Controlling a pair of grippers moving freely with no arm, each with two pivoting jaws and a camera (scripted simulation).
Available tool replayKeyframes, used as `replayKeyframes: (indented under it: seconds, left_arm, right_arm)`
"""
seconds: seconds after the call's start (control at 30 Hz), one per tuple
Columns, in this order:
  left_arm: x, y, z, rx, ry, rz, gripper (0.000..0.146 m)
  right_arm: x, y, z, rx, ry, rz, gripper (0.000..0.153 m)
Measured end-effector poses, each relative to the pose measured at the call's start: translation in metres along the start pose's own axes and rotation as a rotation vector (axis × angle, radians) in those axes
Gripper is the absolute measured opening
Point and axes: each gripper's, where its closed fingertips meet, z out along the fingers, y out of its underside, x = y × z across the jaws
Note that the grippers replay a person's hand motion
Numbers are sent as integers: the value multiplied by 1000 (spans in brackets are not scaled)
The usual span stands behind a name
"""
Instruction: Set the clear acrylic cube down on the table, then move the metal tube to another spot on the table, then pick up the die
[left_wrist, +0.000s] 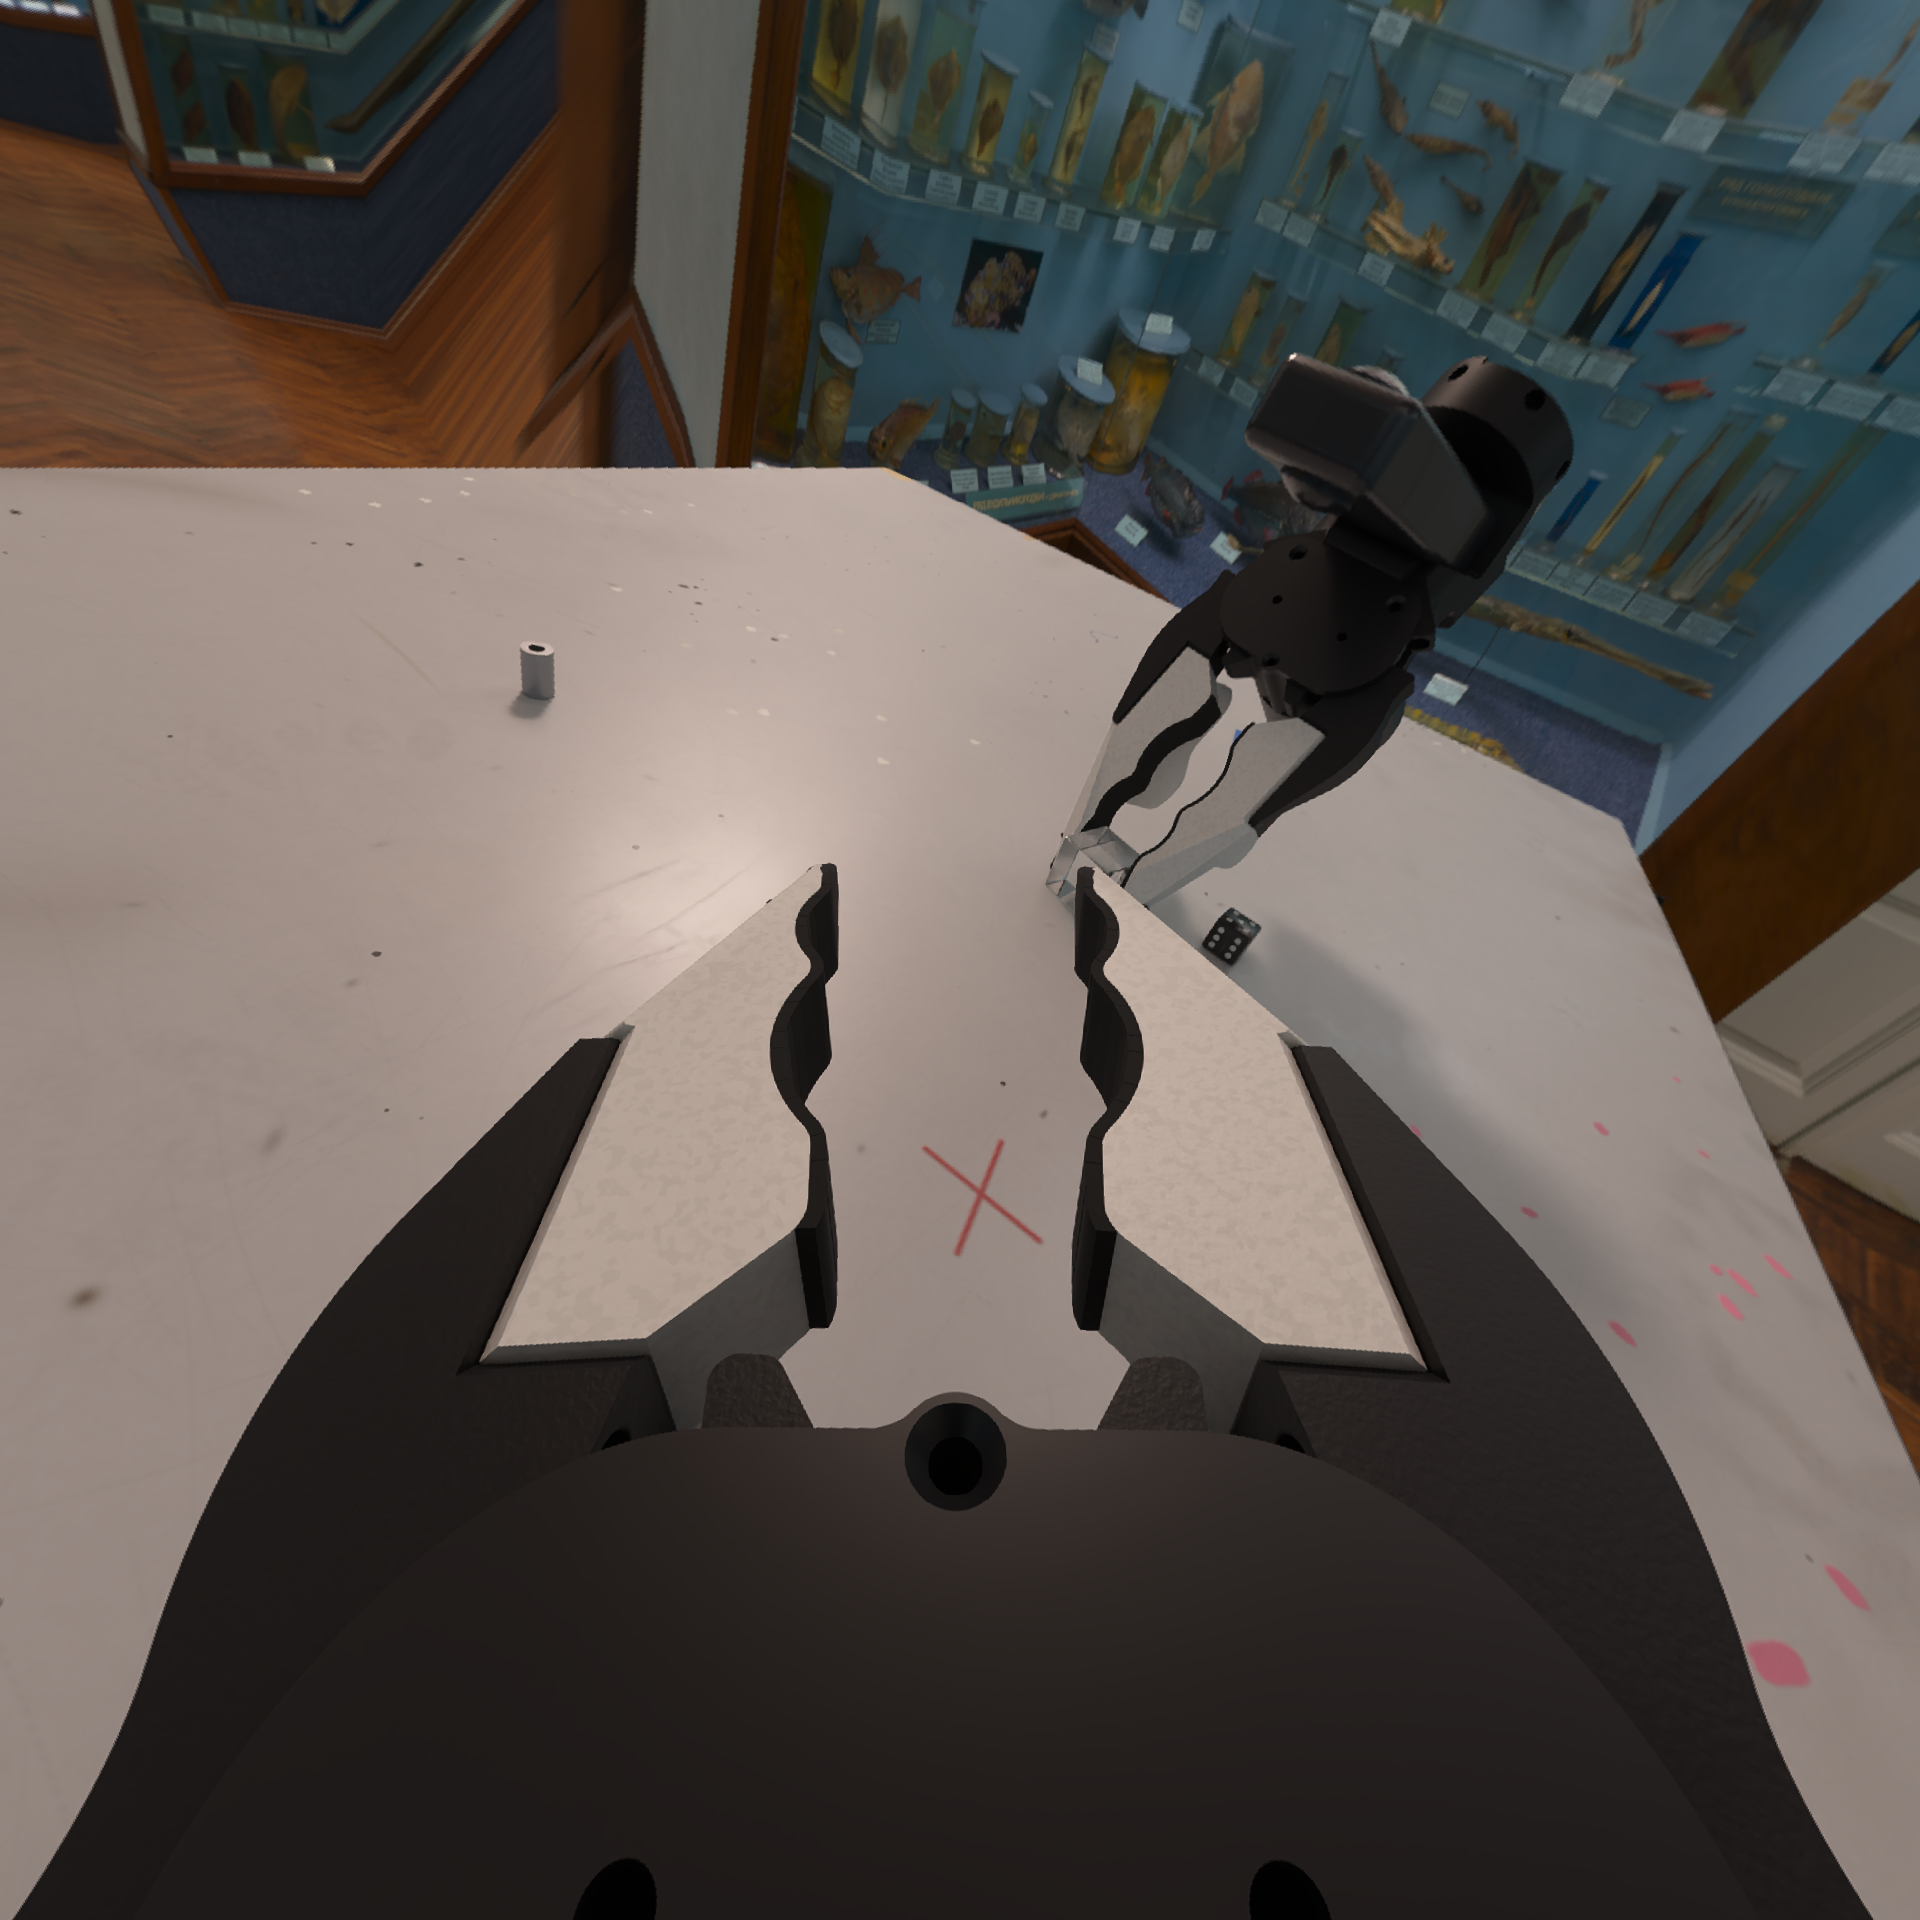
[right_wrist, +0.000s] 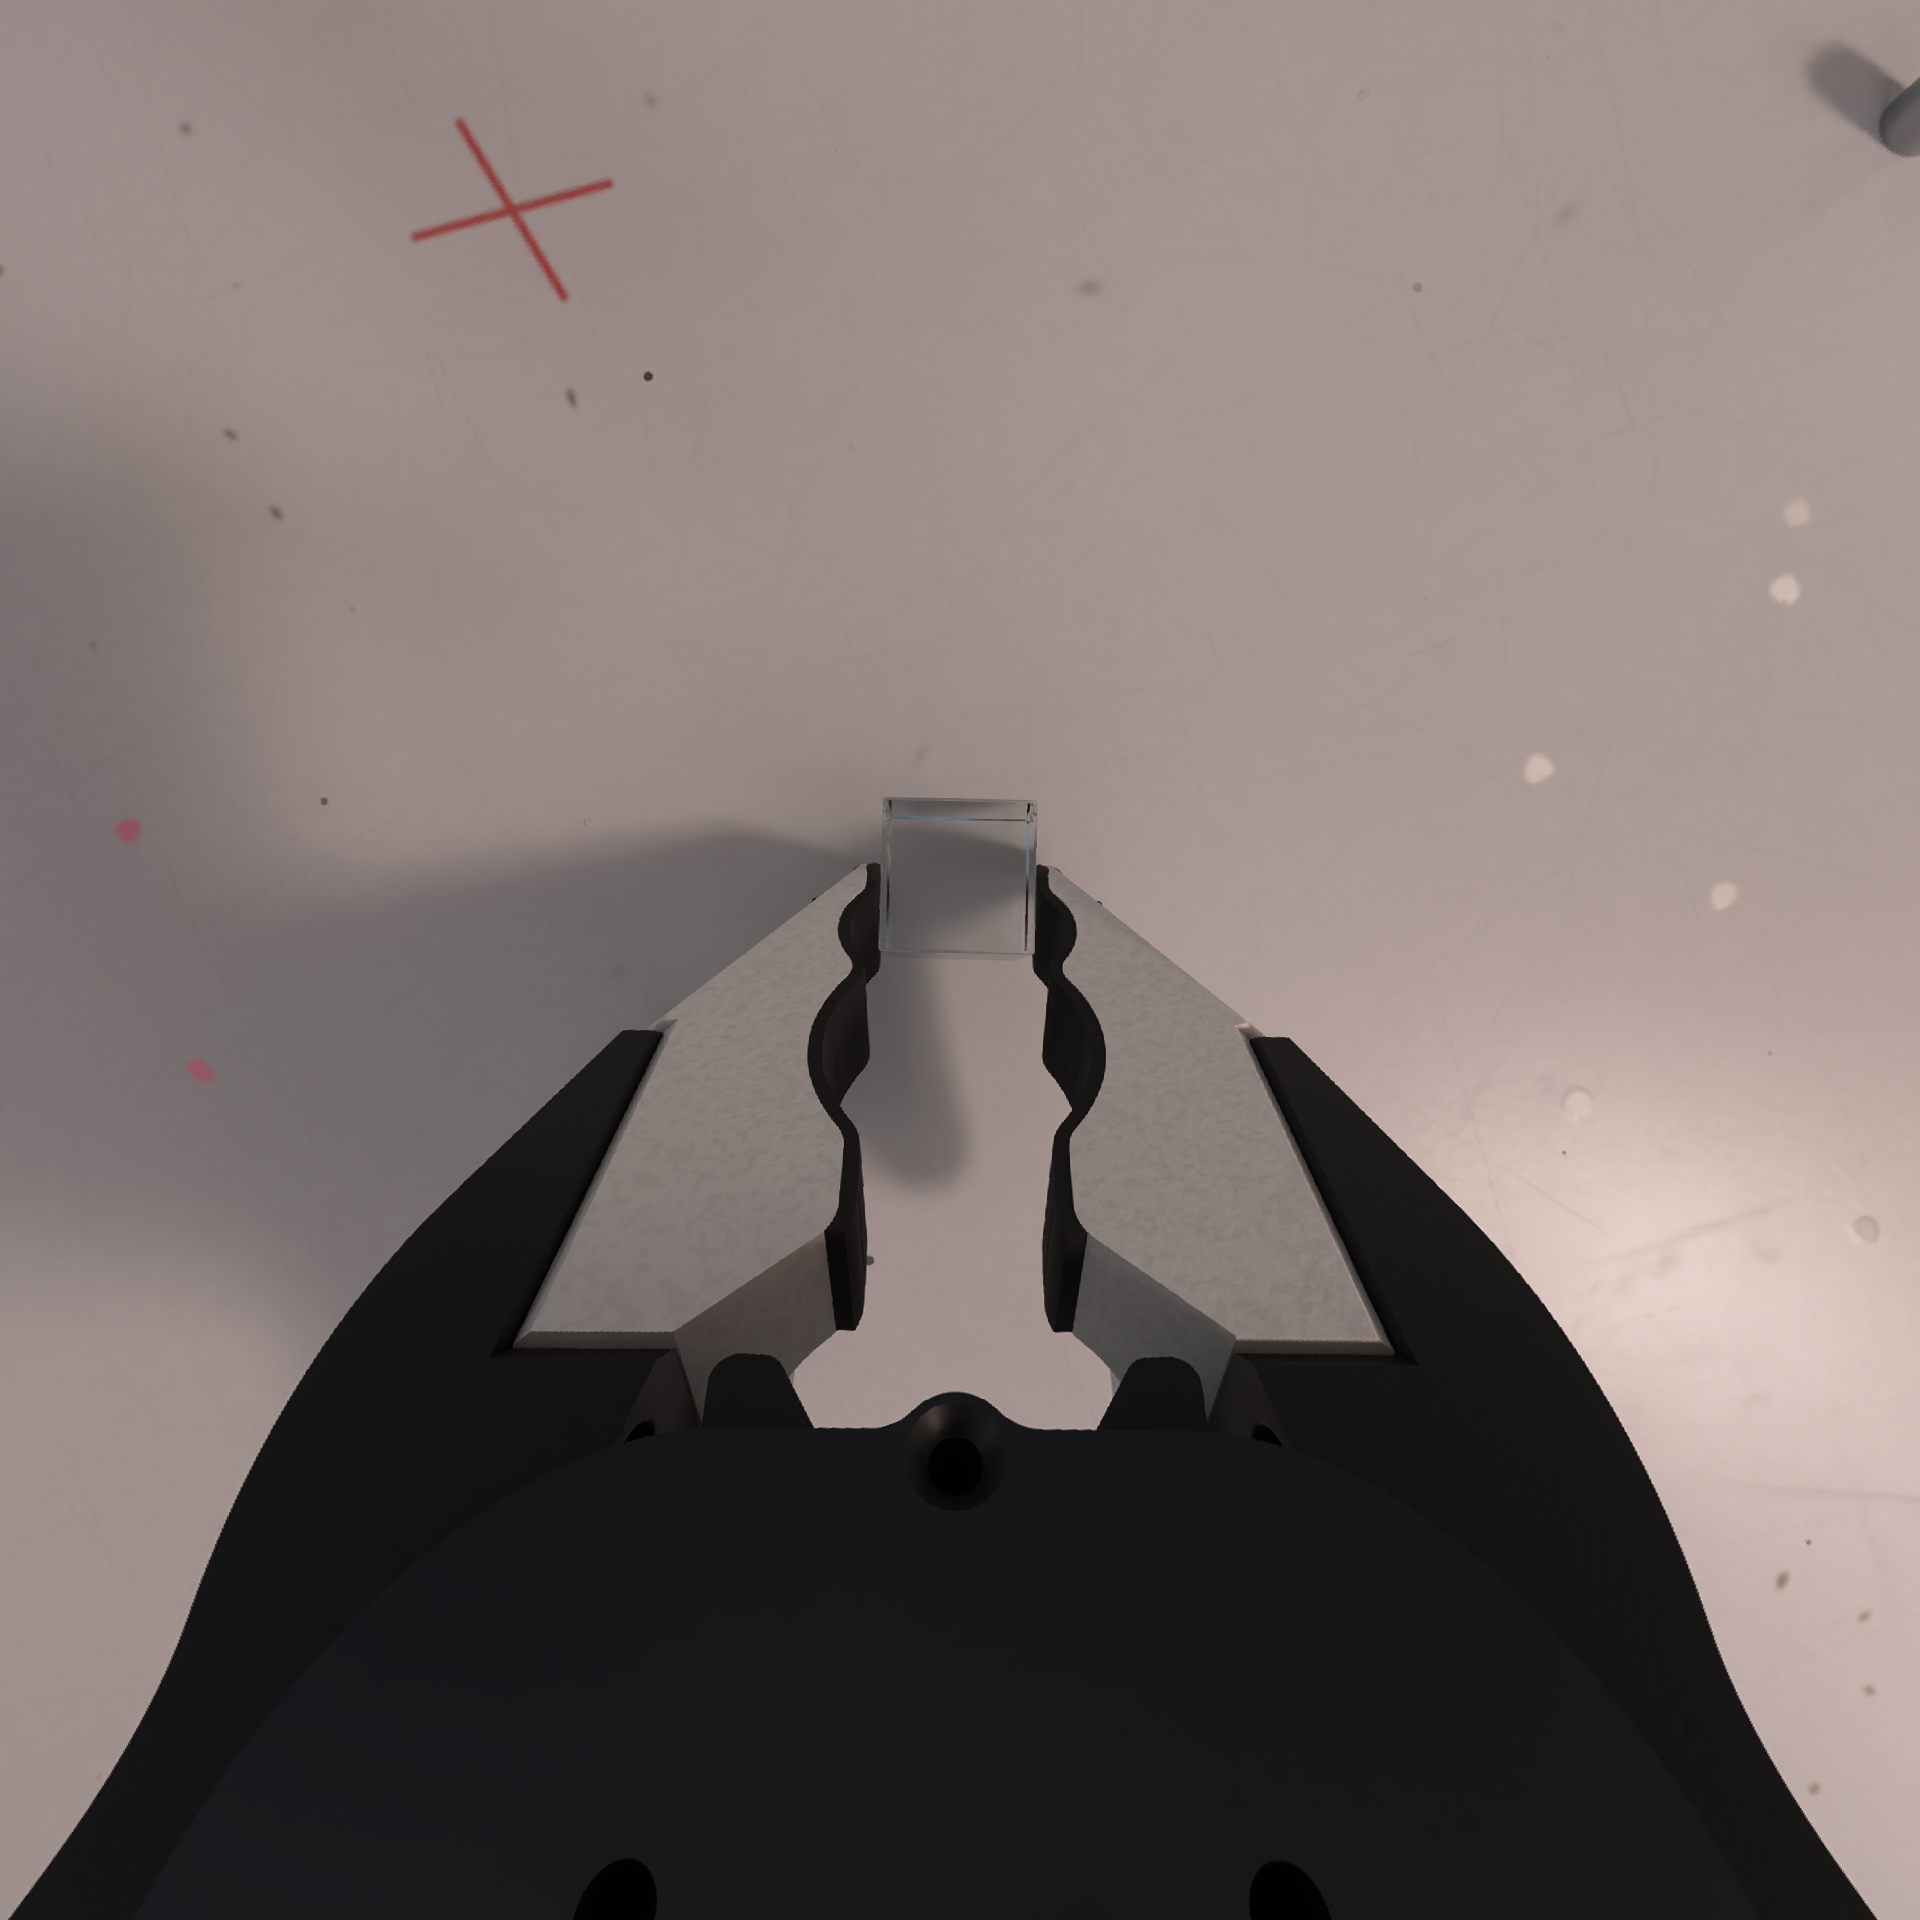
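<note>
The right gripper has the cube pinched between its fingertips, flat pads against two opposite faces, low over the white table; from the left wrist view the cube looks at or just off the surface (I can't tell if it touches). The left gripper hangs with its jaws apart and nothing between them, above a red cross.

The cube looks hard, smooth and probably slick, so a light squeeze on flat faces seems right, and letting go gently should keep it from skidding. The tube stands upright far off to the left, well apart; being round and stiff, I'd take it across its sides. The die lies just right of the cube, small and light.
</note>
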Motion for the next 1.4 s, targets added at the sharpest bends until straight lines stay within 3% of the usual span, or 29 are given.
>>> replayKeyframes:
  seconds: [0.37,0.43,0.57,0.67,0.73,0.97,1.17,1.4]
  left_arm:
    - [-5,9,3,-43,-62,70,47]
    - [-7,9,3,-45,-77,84,47]
    - [-7,9,3,-53,-94,105,47]
    - [-6,6,2,-47,-104,122,48]
    - [-8,5,1,-47,-121,138,48]
    - [-17,3,-3,-52,-186,170,48]
    - [-27,0,-7,-49,-246,178,49]
    - [-30,4,-7,-63,-251,167,50]
  right_arm:
    - [-2,-2,-3,106,-20,29,29]
    - [-1,-11,-11,180,-31,47,54]
    - [15,-40,-46,429,32,89,80]
    - [28,-59,-72,608,92,129,86]
    - [35,-68,-80,675,124,147,80]
    - [52,-105,-78,735,229,139,27]
    - [80,-148,-61,734,250,256,33]
    - [120,-182,-11,519,329,203,35]
